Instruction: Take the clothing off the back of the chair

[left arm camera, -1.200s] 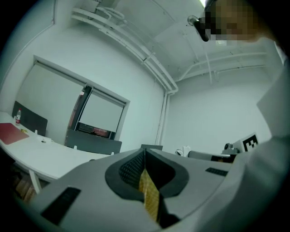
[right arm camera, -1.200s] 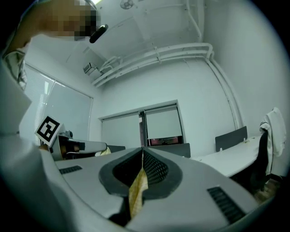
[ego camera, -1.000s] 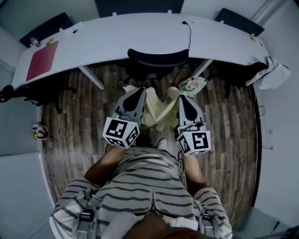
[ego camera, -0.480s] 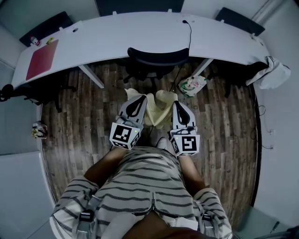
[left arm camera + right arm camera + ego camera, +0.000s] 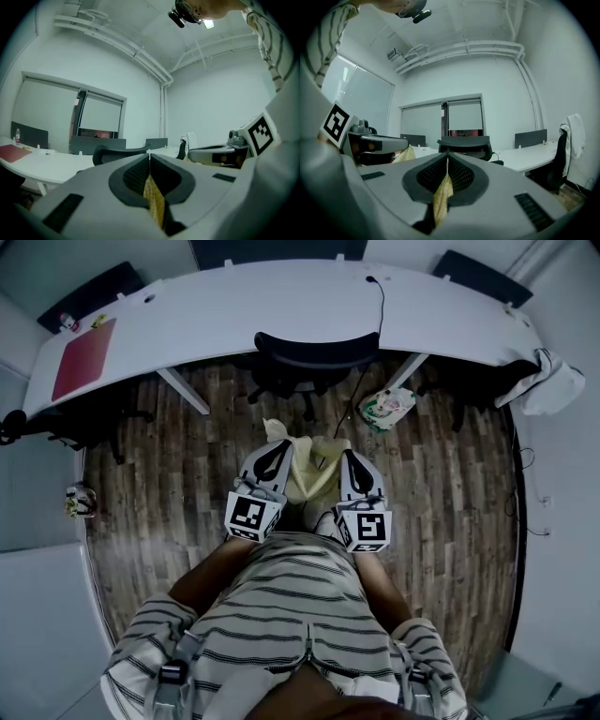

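A pale yellow garment (image 5: 309, 470) hangs between my two grippers in the head view, off the black office chair (image 5: 314, 354) that stands at the desk ahead. My left gripper (image 5: 275, 448) is shut on one edge of the garment; yellow cloth (image 5: 154, 201) shows pinched between its pads. My right gripper (image 5: 349, 457) is shut on the other edge, with a strip of the cloth (image 5: 442, 194) caught in its jaws. Both grippers are close together, just in front of the person's striped shirt. The chair back (image 5: 464, 142) is bare.
A long curved white desk (image 5: 281, 310) spans the far side, with a red mat (image 5: 84, 357) at its left and a cable. A patterned bag (image 5: 386, 409) lies on the wooden floor by a desk leg. Another chair with white clothing (image 5: 544, 385) stands at right.
Both grippers have come down and closer together, toward the person, drawing the yellow garment with them; it now hangs bunched and narrower between them.
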A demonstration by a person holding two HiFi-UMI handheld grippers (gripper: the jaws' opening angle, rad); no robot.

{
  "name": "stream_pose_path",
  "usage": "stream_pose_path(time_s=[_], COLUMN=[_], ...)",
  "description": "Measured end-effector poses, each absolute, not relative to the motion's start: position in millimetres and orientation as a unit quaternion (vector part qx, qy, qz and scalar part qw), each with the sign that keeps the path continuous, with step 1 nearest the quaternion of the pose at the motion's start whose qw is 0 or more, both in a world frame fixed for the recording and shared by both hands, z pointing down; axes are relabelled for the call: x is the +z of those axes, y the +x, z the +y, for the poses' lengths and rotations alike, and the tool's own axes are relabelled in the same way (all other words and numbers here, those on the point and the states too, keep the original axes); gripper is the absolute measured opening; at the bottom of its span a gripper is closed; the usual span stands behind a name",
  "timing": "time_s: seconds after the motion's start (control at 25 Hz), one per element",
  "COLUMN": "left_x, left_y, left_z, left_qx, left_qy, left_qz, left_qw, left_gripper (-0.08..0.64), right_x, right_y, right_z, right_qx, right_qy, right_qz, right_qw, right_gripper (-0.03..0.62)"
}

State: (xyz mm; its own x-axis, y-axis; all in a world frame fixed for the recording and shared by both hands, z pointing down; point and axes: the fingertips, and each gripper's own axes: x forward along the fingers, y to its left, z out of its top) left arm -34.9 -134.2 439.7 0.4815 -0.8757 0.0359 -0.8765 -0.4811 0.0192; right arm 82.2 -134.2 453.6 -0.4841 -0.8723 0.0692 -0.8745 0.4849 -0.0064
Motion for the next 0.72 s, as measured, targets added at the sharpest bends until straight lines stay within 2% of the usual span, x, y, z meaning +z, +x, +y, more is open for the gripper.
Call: stream_pose_path(time_s=[0.72], left_x=[469.3], left_y=[-39.2], left_z=[-129.5], left_qx=[0.039], left_qy=[0.849], left_qz=[-0.526], left_qw=[0.037], left_gripper=[0.026], right_x=[482.8], right_y=[91.8], right_z=[-134.7], right_qx=[0.066], right_qy=[0.520], right_qz=[-0.851], right_qw=[0.043], right_gripper=[0.021])
